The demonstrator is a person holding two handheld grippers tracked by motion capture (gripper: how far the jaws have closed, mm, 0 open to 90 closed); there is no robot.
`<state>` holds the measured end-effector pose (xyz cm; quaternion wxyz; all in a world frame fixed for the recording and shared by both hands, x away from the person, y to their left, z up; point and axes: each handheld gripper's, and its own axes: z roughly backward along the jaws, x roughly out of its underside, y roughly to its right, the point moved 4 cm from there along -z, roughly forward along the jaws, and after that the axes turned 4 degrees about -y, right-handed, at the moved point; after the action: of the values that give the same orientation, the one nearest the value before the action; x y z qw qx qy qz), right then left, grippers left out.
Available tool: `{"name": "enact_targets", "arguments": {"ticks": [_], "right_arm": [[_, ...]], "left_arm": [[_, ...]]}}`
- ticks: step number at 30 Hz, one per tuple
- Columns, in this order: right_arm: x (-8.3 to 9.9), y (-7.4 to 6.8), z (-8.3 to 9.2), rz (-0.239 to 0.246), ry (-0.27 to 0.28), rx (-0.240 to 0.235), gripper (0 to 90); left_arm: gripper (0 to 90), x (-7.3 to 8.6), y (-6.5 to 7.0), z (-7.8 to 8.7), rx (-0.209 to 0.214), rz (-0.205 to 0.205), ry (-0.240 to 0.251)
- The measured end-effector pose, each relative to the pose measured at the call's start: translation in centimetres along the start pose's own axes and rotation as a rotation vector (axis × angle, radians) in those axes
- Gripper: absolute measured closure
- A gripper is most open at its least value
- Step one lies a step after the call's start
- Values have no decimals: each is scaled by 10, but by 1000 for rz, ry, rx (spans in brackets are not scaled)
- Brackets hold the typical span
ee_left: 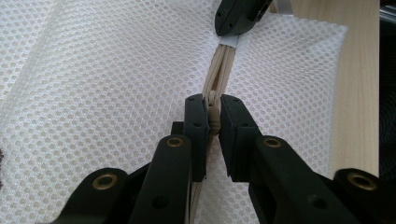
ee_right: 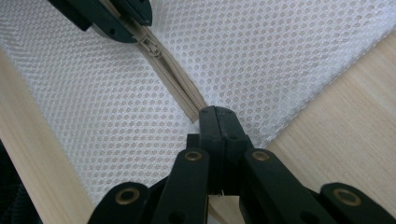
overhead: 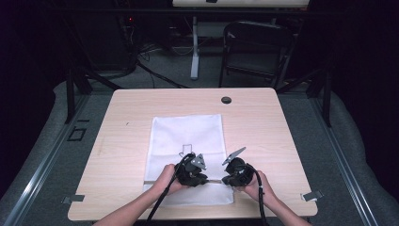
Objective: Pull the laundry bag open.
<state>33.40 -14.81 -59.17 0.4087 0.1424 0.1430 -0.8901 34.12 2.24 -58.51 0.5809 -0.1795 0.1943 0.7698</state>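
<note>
Lying flat on the desk (overhead: 117, 141), the white mesh bag (overhead: 188, 141) occupies the centre of the high view, its near edge at the lower middle of the frame. That view shows both hands meeting over the bag's near end, with the left gripper (overhead: 203, 180) and the right gripper (overhead: 225, 180) facing each other close together; a black chair (overhead: 254, 47) stands beyond the desk at upper centre.

The left gripper view (ee_left: 213, 122) adds what the high view cannot resolve: the beige zipper (ee_left: 219, 70) running up the middle of the frame, and the jaws nearly closed, pinching the zipper slider between them. The right gripper's tip clamps the zipper's far end at the top of that frame.

The right gripper view (ee_right: 215, 126) shows its jaws fully closed on the end of the zipper tape (ee_right: 180, 93) at frame centre, at the bag's edge next to bare desk wood. The zipper runs toward the upper left, where the left gripper holds the slider (ee_right: 148, 46).
</note>
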Motion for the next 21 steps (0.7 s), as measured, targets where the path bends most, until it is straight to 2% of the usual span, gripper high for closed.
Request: {"name": "enact_targets", "arguments": {"ticks": [7, 17, 20, 21], "right_arm": [[0, 0, 0, 5, 4, 1, 900], [0, 0, 0, 4, 4, 0, 900], [0, 1, 0, 10, -1, -3, 900], [0, 1, 0, 8, -1, -3, 900]], "left_arm": [[817, 3, -1, 4, -2, -6, 0], [818, 10, -3, 10, -3, 5, -4], [818, 12, -3, 11, 12, 14, 9], [818, 12, -3, 11, 2, 8, 7]]}}
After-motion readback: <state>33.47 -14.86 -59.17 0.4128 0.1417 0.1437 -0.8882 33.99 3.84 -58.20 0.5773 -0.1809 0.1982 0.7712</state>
